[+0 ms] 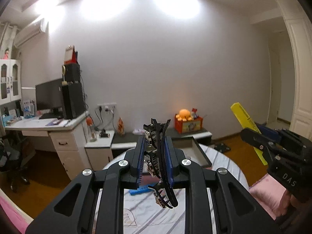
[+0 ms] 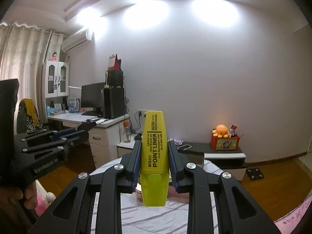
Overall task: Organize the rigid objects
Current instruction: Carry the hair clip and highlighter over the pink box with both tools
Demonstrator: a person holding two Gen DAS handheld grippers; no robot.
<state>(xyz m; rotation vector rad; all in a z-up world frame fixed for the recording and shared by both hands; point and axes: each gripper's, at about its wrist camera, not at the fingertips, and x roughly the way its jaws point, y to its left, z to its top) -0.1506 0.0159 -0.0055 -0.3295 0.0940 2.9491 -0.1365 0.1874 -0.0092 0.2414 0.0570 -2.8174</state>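
Nearest my left camera, the left claw (image 1: 154, 154) is clenched on a black hair clip (image 1: 159, 161), pinched edgewise so its teeth stand clear of both pads. At three o'clock the right claw (image 1: 259, 134) shows with the yellow highlighter (image 1: 244, 120) slanting up from it. In the right view, the right claw (image 2: 155, 156) grasps that highlighter (image 2: 155, 152) about mid-barrel, cap end toward me. I judge both are held high to carry them clear of the striped bedding (image 2: 156, 218) below. At two o'clock, a red box (image 2: 224, 142) is a possible destination.
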